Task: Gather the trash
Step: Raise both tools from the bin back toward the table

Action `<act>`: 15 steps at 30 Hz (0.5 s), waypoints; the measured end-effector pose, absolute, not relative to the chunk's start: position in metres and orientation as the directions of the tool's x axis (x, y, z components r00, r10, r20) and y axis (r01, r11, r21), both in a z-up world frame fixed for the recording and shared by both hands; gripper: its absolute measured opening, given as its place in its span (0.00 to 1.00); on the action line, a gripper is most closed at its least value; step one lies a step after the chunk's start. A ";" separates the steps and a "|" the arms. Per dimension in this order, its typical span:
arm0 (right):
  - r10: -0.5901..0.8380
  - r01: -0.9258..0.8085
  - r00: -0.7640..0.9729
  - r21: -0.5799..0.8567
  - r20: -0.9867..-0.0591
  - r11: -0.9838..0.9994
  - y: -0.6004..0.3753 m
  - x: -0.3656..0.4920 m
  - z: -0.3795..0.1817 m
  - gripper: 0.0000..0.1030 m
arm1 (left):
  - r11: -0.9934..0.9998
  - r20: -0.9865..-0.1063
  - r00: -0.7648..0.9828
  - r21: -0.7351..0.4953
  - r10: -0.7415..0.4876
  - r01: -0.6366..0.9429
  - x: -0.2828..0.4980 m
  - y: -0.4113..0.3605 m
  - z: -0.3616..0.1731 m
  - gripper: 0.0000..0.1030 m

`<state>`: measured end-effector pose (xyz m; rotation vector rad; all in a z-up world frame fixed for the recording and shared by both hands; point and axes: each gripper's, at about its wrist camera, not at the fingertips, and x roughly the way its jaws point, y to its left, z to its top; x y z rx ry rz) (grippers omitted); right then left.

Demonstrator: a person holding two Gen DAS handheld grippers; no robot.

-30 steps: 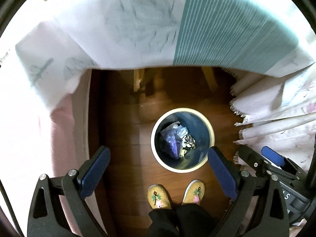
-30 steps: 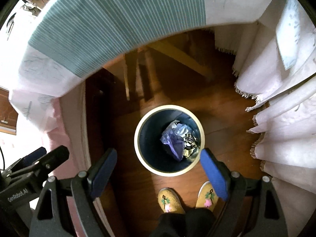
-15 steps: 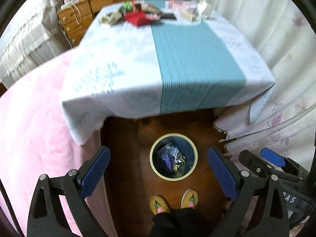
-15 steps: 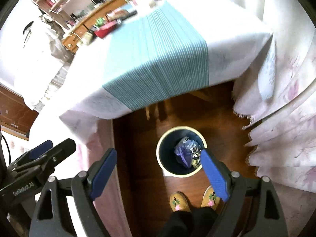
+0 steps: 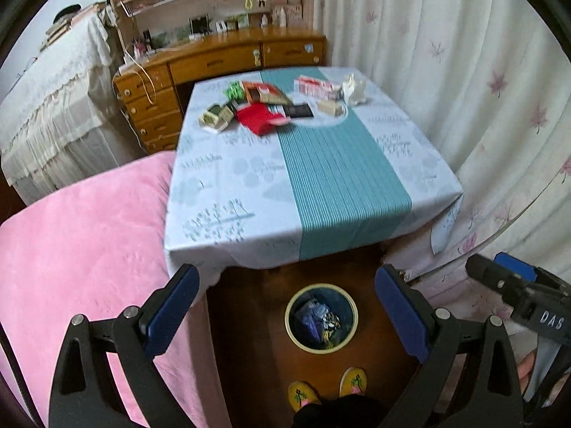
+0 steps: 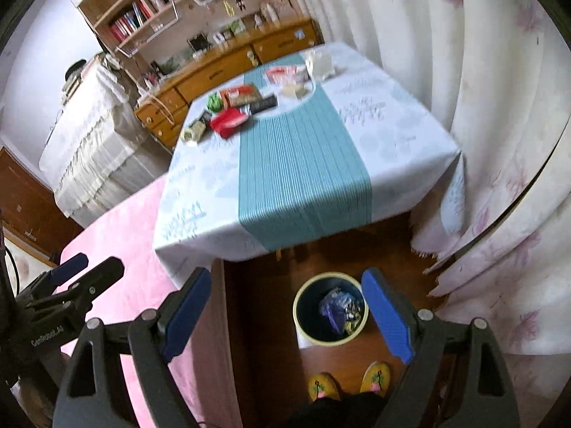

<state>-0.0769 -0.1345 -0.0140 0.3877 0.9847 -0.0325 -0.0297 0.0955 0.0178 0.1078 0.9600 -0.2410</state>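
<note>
A bedroom is shown, with pale flowered curtains (image 5: 464,71) down the right of both frames, a pink bed (image 5: 78,249) at the left and a wooden dresser (image 5: 214,60) with bookshelves at the top. The bench (image 5: 321,164), in the middle of the frame, is covered by a white cloth with a teal striped band. Trash is gathered at its far end, in the upper middle of the frame: a red packet (image 5: 258,117), a green-and-cream box (image 5: 216,117), a black card (image 5: 298,110), a red-and-white carton (image 5: 316,87) and a crumpled white wrapper (image 5: 353,91). Their print is too blurred to be read.

A round bin (image 5: 321,317) with a cream rim is seen on the dark wooden floor at the lower middle, just before the bench's near edge, with purple plastic and scraps inside. Yellow slippers (image 5: 326,388) are visible below it.

The left gripper (image 5: 285,312) is held wide open and empty, well above the floor. The right gripper (image 6: 287,315) is likewise spread wide, with nothing between its blue pads. "DAS" can be read on the right gripper's body at the lower right of the left view, and "GenRobot.AI" on the left gripper's body at the lower left of the right view.
</note>
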 end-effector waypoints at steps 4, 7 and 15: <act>0.119 0.197 0.602 0.291 -0.790 0.936 -0.133 -0.074 0.009 0.84 | 0.966 -0.788 0.593 -0.013 -0.168 0.257 -0.028 0.102 0.037 0.95; 0.095 0.191 0.641 0.279 -0.761 0.941 -0.131 -0.069 0.026 0.84 | 0.964 -0.763 0.623 -0.003 -0.174 0.265 -0.022 0.105 0.050 0.95; 0.055 0.174 0.692 0.240 -0.720 0.955 -0.125 -0.049 0.059 0.84 | 0.957 -0.717 0.669 0.005 -0.198 0.289 0.001 0.101 0.075 0.95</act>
